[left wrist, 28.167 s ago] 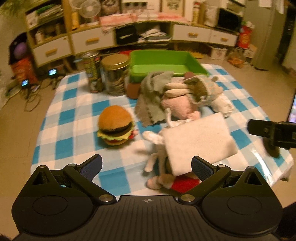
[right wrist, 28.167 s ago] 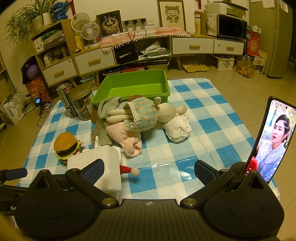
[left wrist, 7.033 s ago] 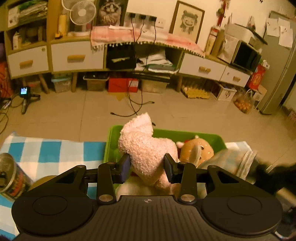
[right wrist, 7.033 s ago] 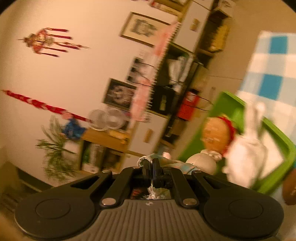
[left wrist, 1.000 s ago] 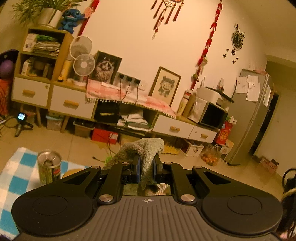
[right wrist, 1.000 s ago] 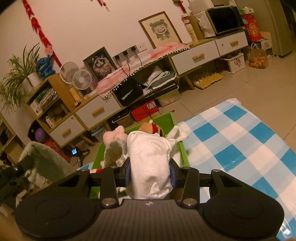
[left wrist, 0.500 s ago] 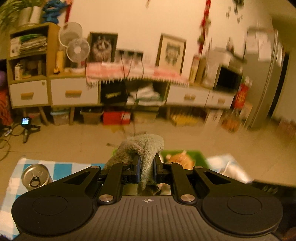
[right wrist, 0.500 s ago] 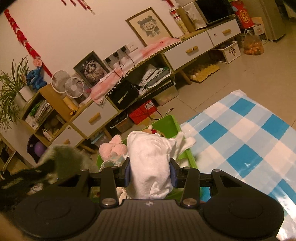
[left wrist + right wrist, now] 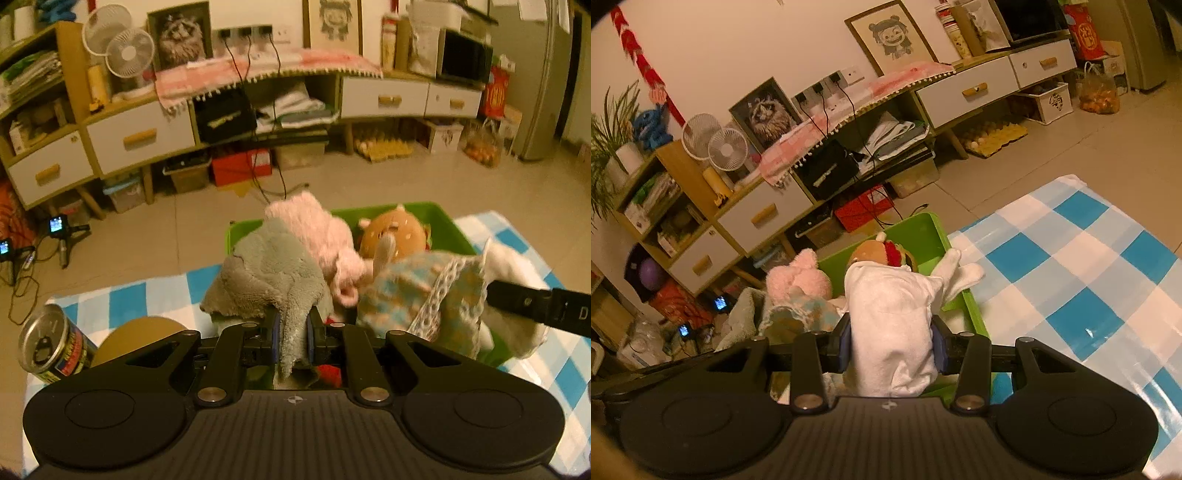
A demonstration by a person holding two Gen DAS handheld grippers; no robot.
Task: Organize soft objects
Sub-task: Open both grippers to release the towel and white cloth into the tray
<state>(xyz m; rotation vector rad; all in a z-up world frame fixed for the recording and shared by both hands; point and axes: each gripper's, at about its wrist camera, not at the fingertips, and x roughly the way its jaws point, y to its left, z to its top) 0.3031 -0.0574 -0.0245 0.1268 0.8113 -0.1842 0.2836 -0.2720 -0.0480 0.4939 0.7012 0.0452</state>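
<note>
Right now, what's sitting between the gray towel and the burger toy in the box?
The pink plush lies between gray towel and burger toy, seen in the left wrist view.

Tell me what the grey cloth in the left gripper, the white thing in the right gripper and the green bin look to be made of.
Grey cloth: fluffy terry or microfibre by its matted nap, limp between the left gripper.
White bundle: smooth woven fabric, probably cotton; creased, matte, bulging in the right gripper.
Green bin: hard plastic, with glossy, straight rigid walls.
</note>
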